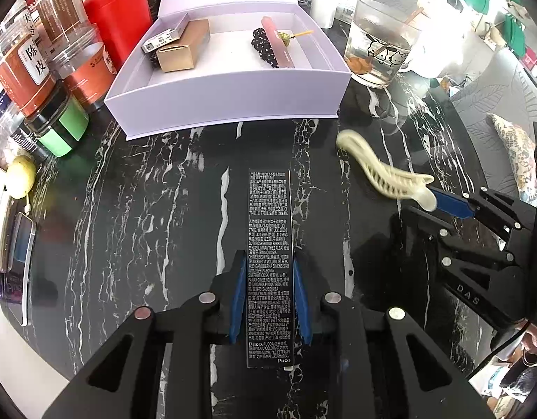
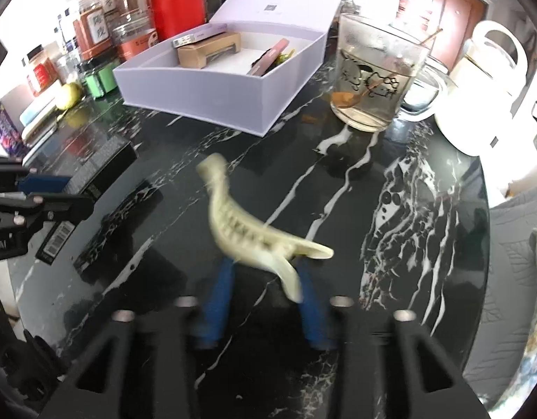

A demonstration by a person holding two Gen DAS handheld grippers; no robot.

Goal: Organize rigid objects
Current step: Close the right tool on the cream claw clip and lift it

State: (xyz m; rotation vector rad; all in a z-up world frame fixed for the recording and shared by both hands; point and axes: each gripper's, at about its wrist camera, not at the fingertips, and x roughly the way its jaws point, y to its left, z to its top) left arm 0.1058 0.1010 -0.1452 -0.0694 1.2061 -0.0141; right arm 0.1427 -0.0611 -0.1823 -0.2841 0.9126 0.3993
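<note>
Several items, among them a kraft carton (image 1: 179, 50) and a pink tube (image 1: 279, 42), already lie in the lilac box (image 1: 230, 101); two remain outside it: the left hand-held gripper (image 1: 270, 300) clamps a black carton (image 1: 269, 265) above the table (image 1: 129, 209); the right hand-held gripper (image 2: 265, 300) pinches a cream hair claw (image 2: 247, 230), blurred, near the box.

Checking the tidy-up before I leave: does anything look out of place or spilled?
Nothing is spilled or damaged. The black carton and the cream hair claw are not yet in the lilac box; each is held in a gripper. The claw is only motion-blurred.
</note>
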